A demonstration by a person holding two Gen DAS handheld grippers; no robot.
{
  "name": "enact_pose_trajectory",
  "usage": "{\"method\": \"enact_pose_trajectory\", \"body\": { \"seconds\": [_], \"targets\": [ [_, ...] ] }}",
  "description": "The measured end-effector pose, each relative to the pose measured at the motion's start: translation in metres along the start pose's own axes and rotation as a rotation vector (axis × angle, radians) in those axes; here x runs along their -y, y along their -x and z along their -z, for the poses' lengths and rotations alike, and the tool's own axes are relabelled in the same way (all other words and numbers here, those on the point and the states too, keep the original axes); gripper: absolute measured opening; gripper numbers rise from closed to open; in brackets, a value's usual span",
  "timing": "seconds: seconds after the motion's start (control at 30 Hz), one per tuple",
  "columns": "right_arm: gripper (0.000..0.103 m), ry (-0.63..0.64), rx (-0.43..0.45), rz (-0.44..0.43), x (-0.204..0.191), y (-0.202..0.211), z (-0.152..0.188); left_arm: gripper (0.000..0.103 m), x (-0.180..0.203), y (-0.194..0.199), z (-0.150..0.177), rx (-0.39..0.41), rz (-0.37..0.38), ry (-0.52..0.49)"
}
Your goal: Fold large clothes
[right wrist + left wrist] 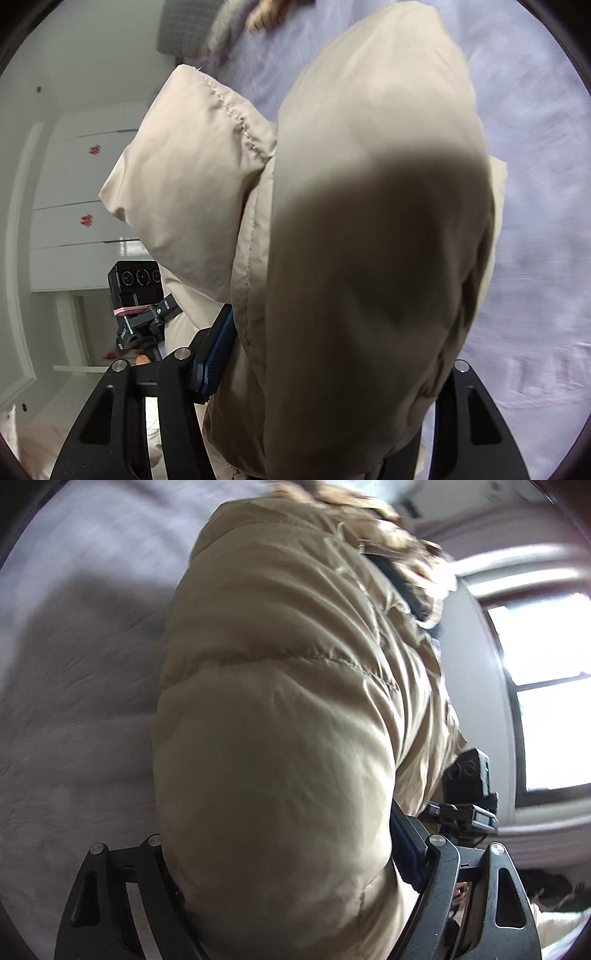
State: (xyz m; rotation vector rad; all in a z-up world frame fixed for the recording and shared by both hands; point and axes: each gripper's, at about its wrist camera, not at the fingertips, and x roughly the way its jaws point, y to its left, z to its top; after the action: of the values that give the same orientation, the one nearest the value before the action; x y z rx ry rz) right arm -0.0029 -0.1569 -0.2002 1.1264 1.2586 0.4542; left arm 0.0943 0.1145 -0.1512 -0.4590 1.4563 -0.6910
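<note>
Pale grey bedding point(74, 686) lies below as the work surface, with a window point(546, 709) off to one side. Your left gripper point(280, 867) is clamped on a thick padded bulge of the beige puffer coat point(280, 686), and your right gripper point(332, 387) grasps another padded section of it. Raised off the bedding, the coat hangs between both tools. Keep both grips firm, carry the two held sections level and together, and lower the fold squarely onto the bedding
</note>
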Motion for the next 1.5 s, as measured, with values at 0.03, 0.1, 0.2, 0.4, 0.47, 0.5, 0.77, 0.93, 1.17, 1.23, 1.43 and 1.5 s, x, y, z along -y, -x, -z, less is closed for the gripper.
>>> {"method": "enact_pose_trajectory", "body": {
  "seconds": [0.03,0.1,0.2,0.4,0.47,0.5,0.77,0.93,1.17,1.23,1.43,1.5],
  "targets": [
    [0.066,-0.014,0.002,0.022,0.005,-0.006,0.0,0.089,-0.018,-0.008,0.002,-0.007,-0.014,0.038],
    [0.072,-0.038,0.017,0.052,0.007,-0.013,0.002,0.095,-0.043,-0.016,0.004,-0.01,-0.012,0.108],
    [0.073,-0.044,0.036,0.12,-0.001,-0.003,0.008,0.097,-0.04,-0.019,0.016,0.017,0.006,0.131],
    [0.073,0.021,0.147,0.382,-0.028,0.045,0.029,0.098,-0.03,-0.009,0.02,0.059,-0.071,0.116],
    [0.069,0.046,0.214,0.419,-0.041,0.066,0.038,0.098,-0.033,0.0,0.02,0.071,-0.098,0.11],
    [0.068,0.067,0.247,0.404,-0.05,0.073,0.042,0.098,-0.029,0.001,0.021,0.079,-0.116,0.109],
    [0.061,0.038,0.18,0.345,-0.043,0.037,0.034,0.098,-0.013,0.016,0.006,0.131,-0.273,0.064],
    [0.017,0.043,0.159,0.6,-0.027,0.022,0.032,0.098,0.019,0.044,-0.009,0.215,-0.35,-0.052],
    [0.018,0.0,0.221,0.477,-0.017,0.059,0.051,0.098,0.037,0.052,0.003,0.237,-0.436,-0.134],
    [0.025,0.03,0.252,0.395,-0.022,0.073,0.054,0.098,0.037,0.055,0.018,0.228,-0.43,-0.144],
    [0.05,-0.012,0.262,0.266,-0.027,0.057,0.015,0.098,0.035,0.054,0.041,0.217,-0.448,-0.179],
    [0.05,-0.109,0.223,0.265,-0.007,0.039,-0.002,0.098,0.038,0.056,0.035,0.231,-0.445,-0.17]
  ]
}}
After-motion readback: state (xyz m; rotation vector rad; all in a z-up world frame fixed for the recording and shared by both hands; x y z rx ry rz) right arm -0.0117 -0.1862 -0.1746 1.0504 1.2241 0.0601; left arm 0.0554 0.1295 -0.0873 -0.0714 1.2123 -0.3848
